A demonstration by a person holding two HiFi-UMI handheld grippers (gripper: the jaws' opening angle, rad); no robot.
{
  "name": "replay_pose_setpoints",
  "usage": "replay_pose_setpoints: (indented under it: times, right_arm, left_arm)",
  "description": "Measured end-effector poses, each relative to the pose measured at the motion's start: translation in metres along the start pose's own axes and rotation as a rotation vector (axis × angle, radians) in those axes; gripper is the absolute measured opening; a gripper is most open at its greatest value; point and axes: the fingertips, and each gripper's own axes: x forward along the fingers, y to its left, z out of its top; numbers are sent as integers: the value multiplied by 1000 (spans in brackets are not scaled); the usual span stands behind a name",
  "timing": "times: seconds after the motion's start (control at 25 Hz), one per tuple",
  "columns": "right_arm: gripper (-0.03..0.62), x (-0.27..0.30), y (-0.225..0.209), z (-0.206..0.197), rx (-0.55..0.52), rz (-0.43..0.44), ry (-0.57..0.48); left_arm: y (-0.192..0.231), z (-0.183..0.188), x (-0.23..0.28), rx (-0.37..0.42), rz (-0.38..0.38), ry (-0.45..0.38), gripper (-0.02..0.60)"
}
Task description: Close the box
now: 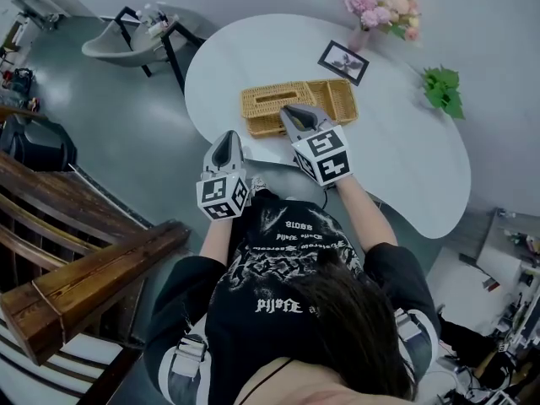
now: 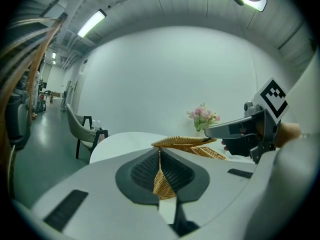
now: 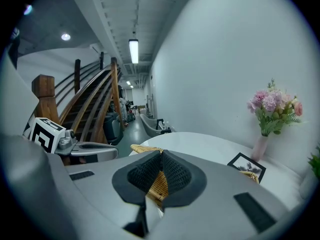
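Note:
A woven wicker box [image 1: 339,101] lies on the white table [image 1: 405,163]. Its slotted lid [image 1: 270,99] covers the left part, and the right part shows open. In the left gripper view the lid [image 2: 182,142] stands a little above the basket [image 2: 214,153]. My right gripper [image 1: 288,110] is shut, its tip on the lid's near right end [image 2: 207,132]. Wicker shows through the slit below its pads [image 3: 161,153]. My left gripper [image 1: 228,136] is shut and hangs just off the table's edge, apart from the box's left corner [image 2: 160,151].
A vase of pink flowers [image 1: 380,2], a framed picture [image 1: 343,62] and a green plant [image 1: 443,87] stand behind and to the right of the box. A grey chair [image 1: 135,40] is at the far left. A wooden stair rail [image 1: 84,285] runs near my left side.

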Motion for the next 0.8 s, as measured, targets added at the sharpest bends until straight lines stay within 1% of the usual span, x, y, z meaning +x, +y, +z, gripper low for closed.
replay_pose_setpoints:
  times: [0.2, 0.48, 0.8]
  right_arm:
    - [41, -1, 0, -16, -2, 17, 21]
    - [41, 3, 1, -39, 5, 20, 43]
    - [41, 4, 5, -60, -12, 6, 59]
  left_arm:
    - [-10, -2, -4, 38, -7, 15, 28]
    - [-17, -5, -11, 42, 2, 13, 28]
    - [-21, -8, -24, 53, 13, 12, 28]
